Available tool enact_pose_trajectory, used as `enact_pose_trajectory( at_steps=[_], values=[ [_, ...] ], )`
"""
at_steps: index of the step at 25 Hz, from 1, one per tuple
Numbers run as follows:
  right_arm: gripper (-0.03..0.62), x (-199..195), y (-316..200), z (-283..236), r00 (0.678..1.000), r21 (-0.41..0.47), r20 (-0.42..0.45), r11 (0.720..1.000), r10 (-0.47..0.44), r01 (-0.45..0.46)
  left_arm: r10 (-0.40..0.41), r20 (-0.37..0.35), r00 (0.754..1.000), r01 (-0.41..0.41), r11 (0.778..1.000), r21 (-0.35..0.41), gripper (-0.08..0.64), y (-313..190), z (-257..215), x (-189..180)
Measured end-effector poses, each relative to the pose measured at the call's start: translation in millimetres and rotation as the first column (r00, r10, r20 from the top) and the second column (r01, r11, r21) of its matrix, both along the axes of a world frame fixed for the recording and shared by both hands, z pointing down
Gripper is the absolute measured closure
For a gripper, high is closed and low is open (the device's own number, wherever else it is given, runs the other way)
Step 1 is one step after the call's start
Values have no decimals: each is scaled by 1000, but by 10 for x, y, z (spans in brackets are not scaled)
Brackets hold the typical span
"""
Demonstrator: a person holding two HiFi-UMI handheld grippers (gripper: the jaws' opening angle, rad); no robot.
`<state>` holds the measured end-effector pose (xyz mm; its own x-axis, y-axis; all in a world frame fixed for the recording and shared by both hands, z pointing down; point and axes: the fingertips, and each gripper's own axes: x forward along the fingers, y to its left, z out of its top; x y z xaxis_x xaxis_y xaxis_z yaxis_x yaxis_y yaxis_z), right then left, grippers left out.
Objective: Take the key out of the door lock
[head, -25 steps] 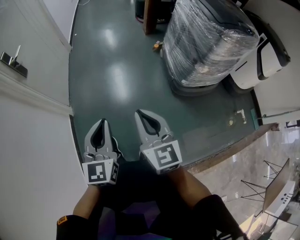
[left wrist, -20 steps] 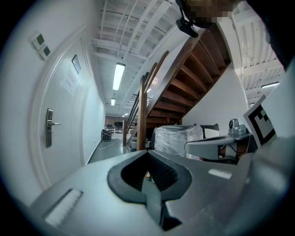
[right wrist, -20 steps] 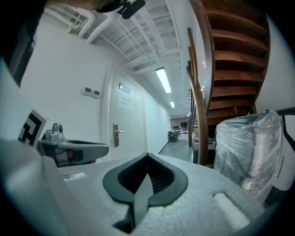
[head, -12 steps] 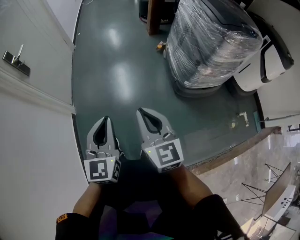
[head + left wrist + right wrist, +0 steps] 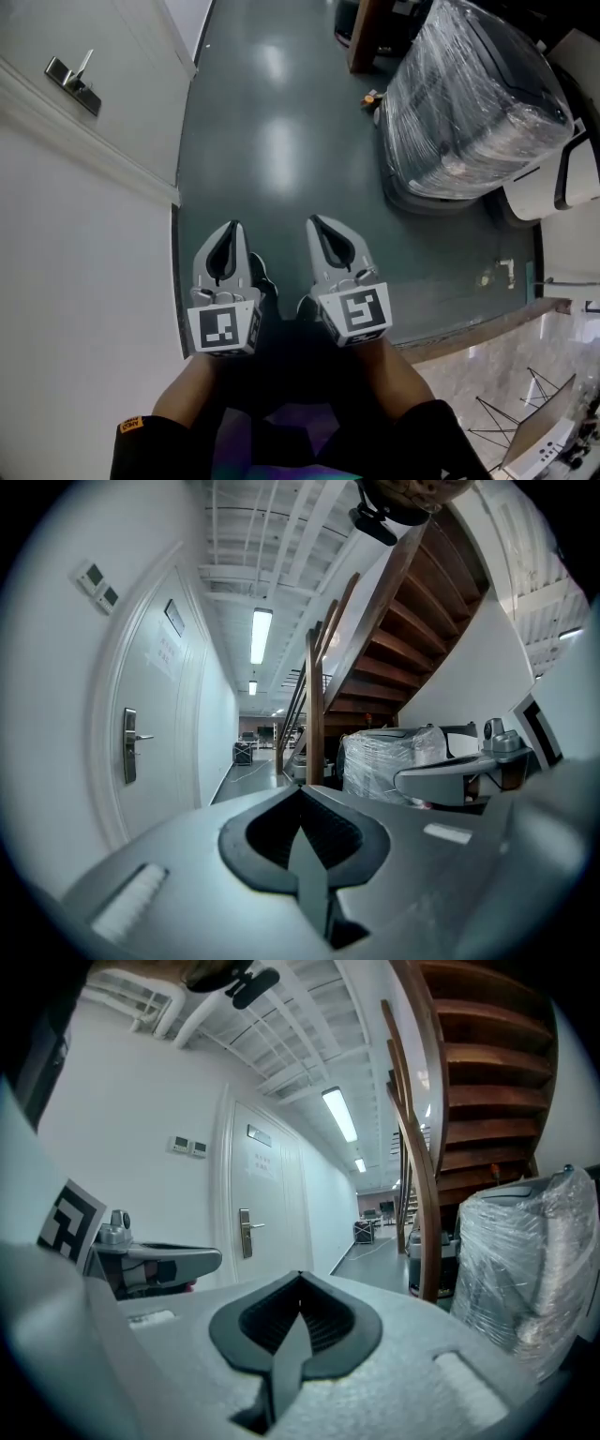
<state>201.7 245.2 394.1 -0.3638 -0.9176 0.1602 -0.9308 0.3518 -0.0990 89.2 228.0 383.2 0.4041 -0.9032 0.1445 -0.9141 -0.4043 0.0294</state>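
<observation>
Both tools are held low and side by side over the floor (image 5: 272, 159), well apart from the door (image 5: 122, 56). The left gripper (image 5: 232, 228) is fully closed with nothing in it, and the right gripper (image 5: 316, 223) is likewise pressed together and empty. The key cannot be made out. It is judged to sit in the lock plate (image 5: 71, 75), ahead on the left.

The step in hand is judged to be the approach. It is best done if one gripper is opened before the plate is reached, its jaws are laid flat on the key's head, and the key is drawn straight out along its own axis, not levered.

The plate is a slim upright strip of brushed metal with a thin lever. The door is white, smooth and panelled. The floor is dark green and glossy. A load (image 5: 469, 103) wrapped in crinkled clear film stands at the right.
</observation>
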Motion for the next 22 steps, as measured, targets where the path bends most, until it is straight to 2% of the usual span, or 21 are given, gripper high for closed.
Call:
enact_pose_trajectory(
  at_steps=[5, 10, 15, 19, 22],
  values=[
    [601, -258, -342, 53, 999, -24, -32, 999, -27, 27, 0, -28, 1000, 0, 1000, -21, 543, -378, 123, -214],
    [601, -457, -865, 123, 997, -72, -78, 997, -20, 15, -4, -58, 998, 2, 999, -37, 543, -819, 221, -446],
    [601, -1001, -1493, -121, 995, -87, -62, 994, -72, 67, -50, -88, 995, 46, 998, -46, 543, -1306, 245, -843],
    [601, -1251, -1827, -14, 988, -79, -113, 992, -107, 98, -83, -97, 992, 80, 996, -38, 543, -1682, 210, -1189],
    [601, -1530, -2148, -220, 986, -86, -113, 990, -123, 114, -95, -94, 991, 93, 995, -25, 543, -1909, 156, -1413]
  ],
)
